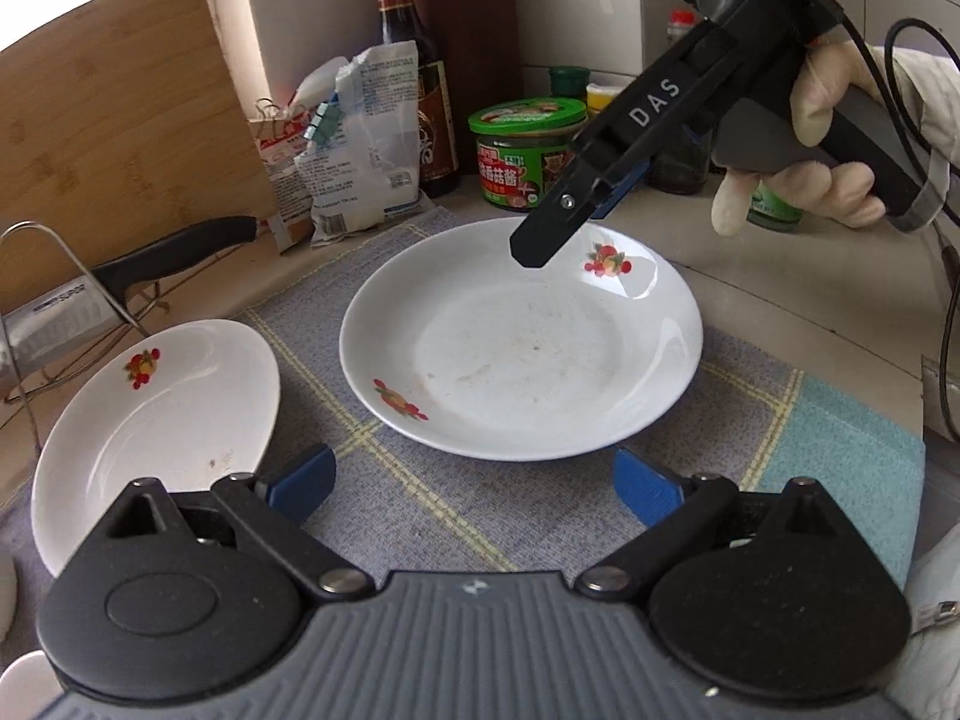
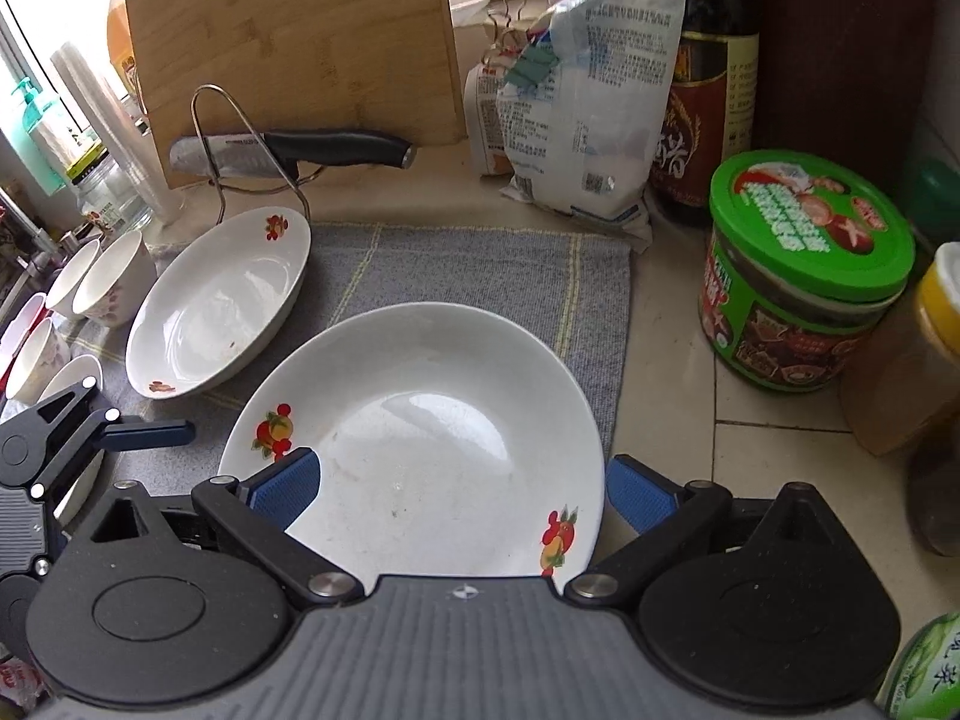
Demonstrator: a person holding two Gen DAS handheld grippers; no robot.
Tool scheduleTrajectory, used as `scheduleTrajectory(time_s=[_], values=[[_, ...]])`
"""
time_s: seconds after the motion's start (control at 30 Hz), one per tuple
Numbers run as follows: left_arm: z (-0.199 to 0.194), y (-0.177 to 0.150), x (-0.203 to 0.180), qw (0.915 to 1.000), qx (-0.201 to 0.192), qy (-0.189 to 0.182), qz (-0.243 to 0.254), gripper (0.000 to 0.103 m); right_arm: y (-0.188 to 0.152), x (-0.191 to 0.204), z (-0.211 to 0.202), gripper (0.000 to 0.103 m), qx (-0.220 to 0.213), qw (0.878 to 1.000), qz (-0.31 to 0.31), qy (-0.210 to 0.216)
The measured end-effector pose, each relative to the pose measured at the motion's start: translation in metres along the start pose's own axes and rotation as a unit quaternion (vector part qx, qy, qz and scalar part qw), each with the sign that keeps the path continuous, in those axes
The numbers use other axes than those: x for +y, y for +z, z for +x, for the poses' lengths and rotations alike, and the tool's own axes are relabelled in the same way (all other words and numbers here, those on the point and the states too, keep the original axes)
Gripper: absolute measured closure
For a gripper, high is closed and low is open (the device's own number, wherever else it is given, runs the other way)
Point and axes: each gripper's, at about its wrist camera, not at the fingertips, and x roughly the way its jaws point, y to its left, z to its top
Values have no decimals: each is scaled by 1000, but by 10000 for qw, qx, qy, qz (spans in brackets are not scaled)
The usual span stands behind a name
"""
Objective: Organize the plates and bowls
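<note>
- Centrally, a white plate (image 1: 522, 354) with fruit prints lies flat on a grey checked cloth (image 1: 420, 504) spread over the table (image 2: 672, 330).
- Left hand-held gripper (image 1: 474, 483): its blue pads stand wide apart over the cloth, just short of the plate's near rim, with nothing between them.
- Right hand-held gripper (image 2: 462, 489): jaws spread wide, one pad over the plate's inside, the other just outside its rim; they press on nothing. In the left wrist view it hangs tilted above the plate's far edge, held by a gloved hand (image 1: 834, 120).
- A second plate (image 2: 222, 300) sits tilted beside a wire rack (image 2: 240, 138) holding a knife (image 2: 336, 147).
- Several small bowls (image 2: 114, 276) stand at the cloth's left edge.
- A green-lidded jar (image 2: 804, 276), a dark sauce bottle (image 2: 708, 90) and a cutting board (image 2: 288, 36) stand behind.
</note>
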Motion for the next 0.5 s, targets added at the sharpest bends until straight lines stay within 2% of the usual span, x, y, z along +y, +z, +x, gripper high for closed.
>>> scheduleTrajectory(time_s=[0.17,0.3,0.4,0.5], values=[[-38,-8,-6,9975,-134,457,-521,3,-7,30,-20,0,-445,9988,-181,-7],[-65,-19,-9,9907,-123,970,-948,3,-14,62,-27,0,-747,9966,-346,22],[-88,-35,-7,9852,-150,1179,-1235,1,-22,88,-27,0,-783,9956,-449,237],[-108,-54,-1,9816,-176,1304,-1382,1,-32,113,-24,0,-741,9948,-692,125]])
